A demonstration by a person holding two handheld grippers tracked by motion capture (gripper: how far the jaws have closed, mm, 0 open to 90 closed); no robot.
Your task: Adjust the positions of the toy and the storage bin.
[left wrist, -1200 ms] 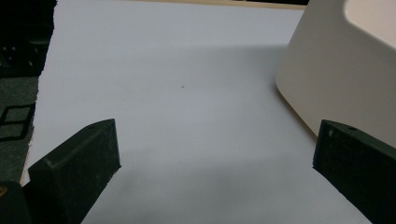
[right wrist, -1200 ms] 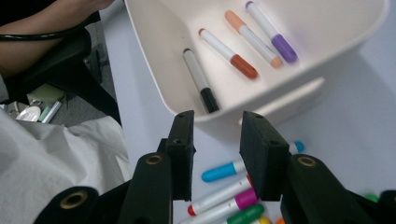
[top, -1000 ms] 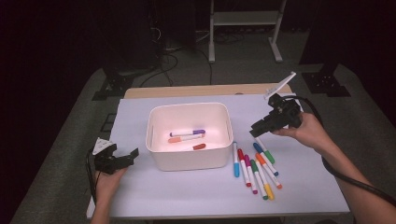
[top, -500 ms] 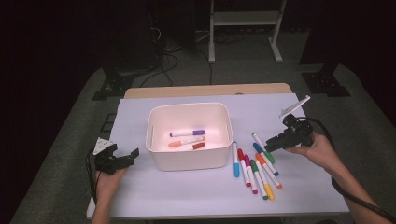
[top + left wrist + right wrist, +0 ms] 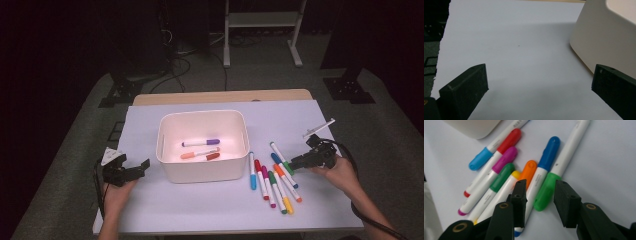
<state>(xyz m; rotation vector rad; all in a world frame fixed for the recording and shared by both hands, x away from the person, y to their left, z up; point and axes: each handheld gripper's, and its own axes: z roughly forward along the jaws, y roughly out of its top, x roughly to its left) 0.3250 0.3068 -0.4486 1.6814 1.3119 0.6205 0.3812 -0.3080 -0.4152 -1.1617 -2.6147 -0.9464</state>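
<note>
A white bin (image 5: 202, 116) stands mid-table with a purple marker (image 5: 201, 143) and an orange-red one (image 5: 200, 155) inside. To its right, several coloured markers (image 5: 272, 177) lie in a row on the white sheet. My right gripper (image 5: 295, 162) hovers low over the row's right end. Its jaws have just been opening and now straddle the green-capped marker (image 5: 546, 192) and the barrel of the blue-capped one (image 5: 549, 152), pads clear of both; right gripper (image 5: 541, 184) open. My left gripper (image 5: 140, 167) rests open left of the bin, left gripper (image 5: 539, 82) with bare sheet between its jaws.
The bin's wall (image 5: 604, 37) is close on the right of the left gripper. A wooden table edge (image 5: 220, 96) shows behind the sheet. Dark floor, cables and a stand's legs (image 5: 260, 45) lie beyond the table.
My right hand has come down and moved right, from above the bin's right rim to the markers. The left hand has stayed put.
</note>
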